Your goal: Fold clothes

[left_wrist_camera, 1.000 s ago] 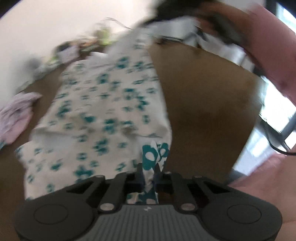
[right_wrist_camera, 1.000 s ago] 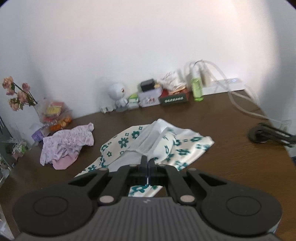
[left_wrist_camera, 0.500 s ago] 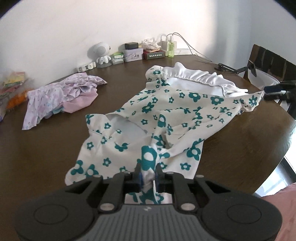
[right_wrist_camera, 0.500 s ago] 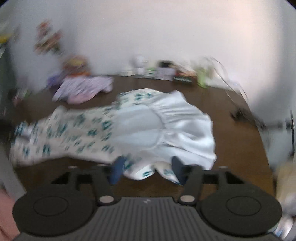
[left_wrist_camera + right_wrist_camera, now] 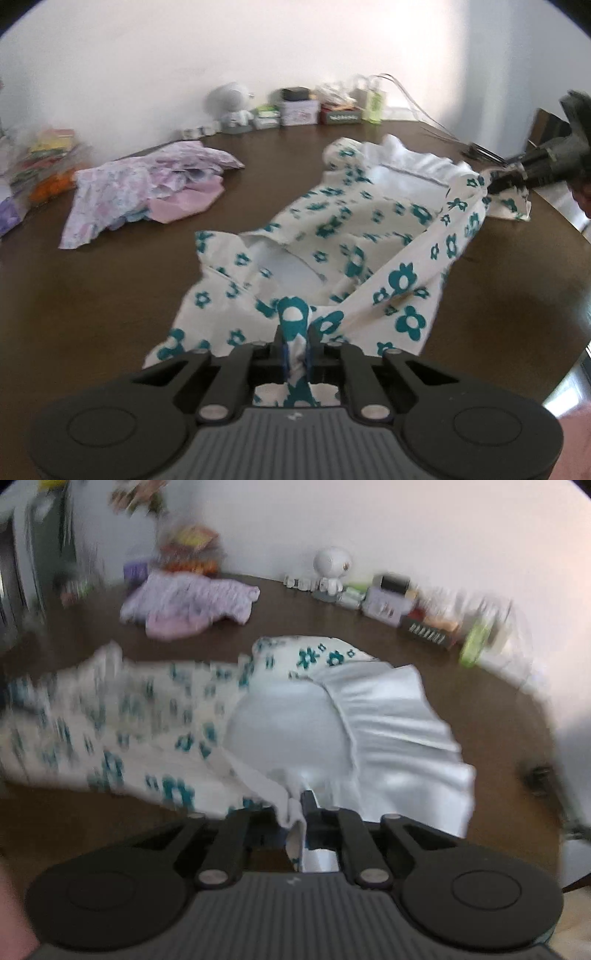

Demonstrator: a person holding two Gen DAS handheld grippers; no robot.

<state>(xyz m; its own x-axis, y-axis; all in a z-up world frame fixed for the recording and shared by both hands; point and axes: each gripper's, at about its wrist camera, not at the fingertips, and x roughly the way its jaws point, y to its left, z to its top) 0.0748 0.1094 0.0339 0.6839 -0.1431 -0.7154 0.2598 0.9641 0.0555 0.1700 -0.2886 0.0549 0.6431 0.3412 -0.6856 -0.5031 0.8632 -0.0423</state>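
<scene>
Pinching floral garment (image 5: 354, 240) | left gripper (image 5: 294, 354) clamped | right gripper (image 5: 295, 812) seemingly clamped, blurred

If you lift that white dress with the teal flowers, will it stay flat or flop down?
The white dress with teal flowers will probably flop: it sags between the left gripper and the right gripper, both pinching it. It looks light, since thin bunched edges hold it. Its wrinkles suggest soft cloth.

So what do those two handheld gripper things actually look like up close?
Both look alike. The left gripper and right gripper have black linkage arms with silver pivot pins, two round black discs at the sides, and a grey ribbed centre panel bearing a tiny pale logo. The left fingers show blue pads. No cables show on them, and no sleeve is clearly visible.
</scene>
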